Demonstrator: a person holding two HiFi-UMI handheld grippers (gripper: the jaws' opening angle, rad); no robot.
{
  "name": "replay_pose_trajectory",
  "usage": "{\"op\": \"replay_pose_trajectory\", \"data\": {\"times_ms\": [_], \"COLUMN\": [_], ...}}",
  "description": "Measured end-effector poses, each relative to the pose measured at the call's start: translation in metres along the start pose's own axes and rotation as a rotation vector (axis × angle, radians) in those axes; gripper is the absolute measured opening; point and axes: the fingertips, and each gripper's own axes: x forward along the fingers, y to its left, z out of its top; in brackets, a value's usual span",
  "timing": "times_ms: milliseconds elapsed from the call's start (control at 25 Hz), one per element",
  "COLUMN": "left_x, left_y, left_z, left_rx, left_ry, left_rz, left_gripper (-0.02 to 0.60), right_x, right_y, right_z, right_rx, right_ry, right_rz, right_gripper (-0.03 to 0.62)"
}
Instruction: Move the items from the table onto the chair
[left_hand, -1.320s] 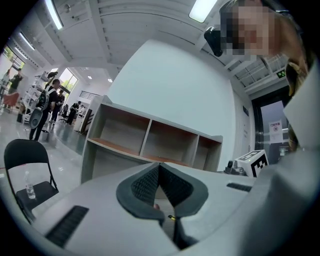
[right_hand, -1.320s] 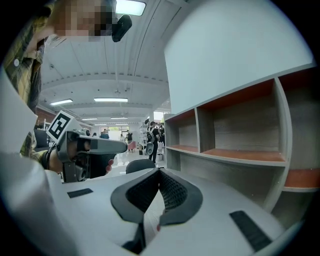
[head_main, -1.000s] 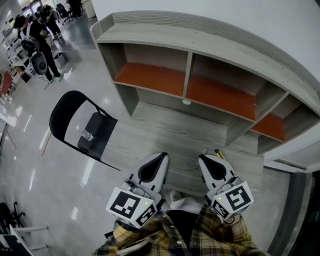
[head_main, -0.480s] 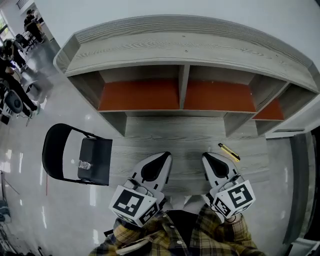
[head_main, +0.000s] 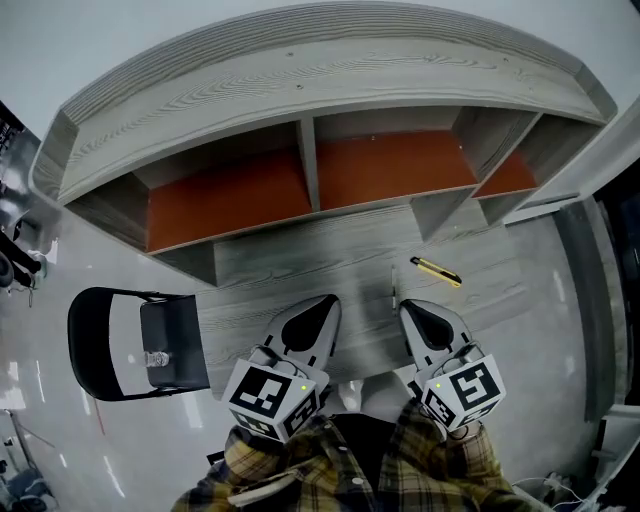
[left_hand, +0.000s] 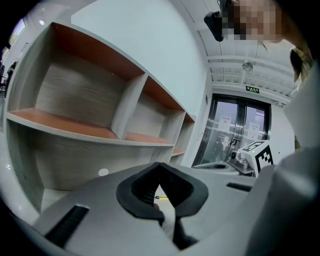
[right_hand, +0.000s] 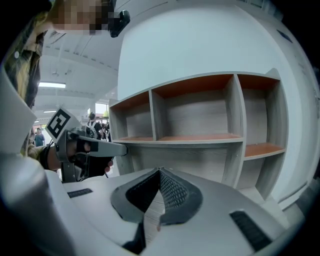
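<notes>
**Head view.** The left gripper (head_main: 328, 300) and right gripper (head_main: 405, 306) are held side by side over the near part of the desk (head_main: 300, 265), and neither carries anything. One yellow knife (head_main: 436, 271) lies flat on the desk, just beyond the right gripper and a little to its right – apart from it, not touched. No other loose thing can be made out on the desk, and the shelves (head_main: 230, 195) behind it look bare. The chair (head_main: 182, 335) stands on the floor off the desk's left end, well apart from the knife. A small clear item (head_main: 155, 358) sits on its seat; what it is cannot be told.

**Left gripper view.** The fingers (left_hand: 136, 196) are closed tip to tip with nothing gripped. A sliver of yellow shows low through the gap behind the tips, most likely the knife lying further off on the desk. The right gripper appears at the right edge, alongside.

**Right gripper view.** These fingers (right_hand: 176, 192) are likewise closed and empty, with only desk grain visible through the gap. The left gripper, with a hand on it, shows at the left.

**Finding.** The task is part done at best – one item is on the chair and the knife remains on the desk. Left to do: open a gripper, take the knife and carry it left to the seat. The right gripper is the nearer.
</notes>
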Motion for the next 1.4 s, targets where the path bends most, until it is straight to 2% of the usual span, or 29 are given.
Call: {"op": "replay_pose_trajectory", "data": {"times_ms": [320,720,840,1120,1400], "left_x": [0.048,0.105,0.123,0.163,0.195], "left_y": [-0.027,-0.05,-0.057,-0.058,-0.035], "left_z": [-0.014,-0.048,-0.063,-0.116,-0.203], "left_rx": [0.004,-0.053,-0.079,-0.139,-0.2], "left_ry": [0.041,0.125,0.164,0.27,0.444], "left_rz": [-0.029,0.007,0.01,0.073,0.186], "left_gripper": [0.005,0.009,0.044,0.129,0.14], "right_x": [-0.019,-0.039,-0.045,-0.056,-0.063], "right_y": [-0.036,-0.085,-0.1,-0.128,-0.147], "right_z": [0.003,-0.009,-0.016,-0.036,-0.063], "right_rx": [-0.011,0.019,0.039,0.072,0.091], "right_ry": [-0.017,-0.007,0.003,0.027,0.071], "right_rz": [-0.017,0.005,0.019,0.07,0.123], "right_gripper": [0.017,0.017,0.017,0.017,0.017]}}
